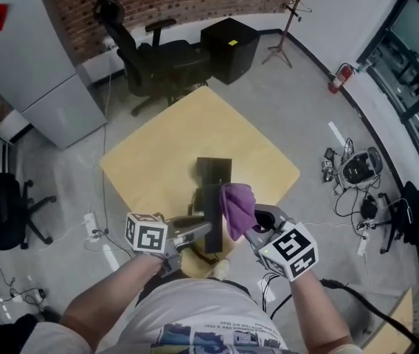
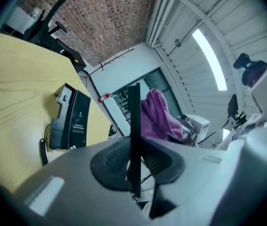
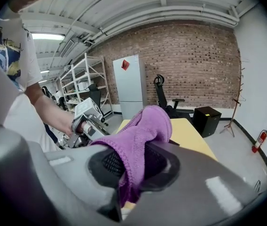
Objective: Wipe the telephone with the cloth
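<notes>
The black telephone base [image 1: 214, 169] lies on the square wooden table [image 1: 158, 153]; in the left gripper view the base [image 2: 70, 119] sits to the left with its coiled cord [image 2: 43, 152]. My left gripper [image 1: 193, 232] [image 2: 133, 161] is shut on the black handset [image 1: 211, 212], which shows edge-on as a thin dark strip [image 2: 134, 126]. The handset is lifted over the table's near corner. My right gripper [image 1: 252, 227] [image 3: 133, 166] is shut on the purple cloth [image 1: 237, 207] [image 3: 143, 131]. The cloth hangs right beside the handset, touching its right side.
A black office chair [image 1: 150, 57] and a black cabinet [image 1: 229, 49] stand beyond the table. A grey cabinet [image 1: 29, 57] is at far left, a coat stand [image 1: 291, 21] at the back. Cables and gear [image 1: 357, 172] litter the floor at right.
</notes>
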`<state>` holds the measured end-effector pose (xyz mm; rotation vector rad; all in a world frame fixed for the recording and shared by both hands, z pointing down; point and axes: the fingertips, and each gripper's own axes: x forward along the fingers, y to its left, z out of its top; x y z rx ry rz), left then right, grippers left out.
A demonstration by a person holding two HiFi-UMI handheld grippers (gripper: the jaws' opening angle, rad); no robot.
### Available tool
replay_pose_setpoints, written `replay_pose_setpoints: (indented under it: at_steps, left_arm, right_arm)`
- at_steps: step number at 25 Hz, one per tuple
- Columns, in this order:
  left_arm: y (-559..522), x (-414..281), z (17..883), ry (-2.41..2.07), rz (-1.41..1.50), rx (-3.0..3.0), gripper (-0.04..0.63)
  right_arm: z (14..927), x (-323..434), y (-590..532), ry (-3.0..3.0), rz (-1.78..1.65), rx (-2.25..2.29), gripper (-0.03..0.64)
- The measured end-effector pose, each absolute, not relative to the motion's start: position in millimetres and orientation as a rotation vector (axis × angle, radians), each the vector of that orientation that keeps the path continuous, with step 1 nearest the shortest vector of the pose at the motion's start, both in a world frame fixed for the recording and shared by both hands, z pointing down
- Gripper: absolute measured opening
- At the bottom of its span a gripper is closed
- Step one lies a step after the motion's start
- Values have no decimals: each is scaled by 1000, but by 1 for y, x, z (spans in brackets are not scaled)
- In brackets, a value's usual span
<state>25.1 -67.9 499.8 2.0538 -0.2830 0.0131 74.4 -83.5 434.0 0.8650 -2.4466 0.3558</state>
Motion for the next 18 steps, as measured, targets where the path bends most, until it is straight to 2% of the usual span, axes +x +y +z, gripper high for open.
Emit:
replay_pose_setpoints:
  at_steps: [18]
  left_arm:
    - [-86,9,483,-342,-117,2042,77]
  right_arm:
    - [464,67,-9,-2413,433,730,43]
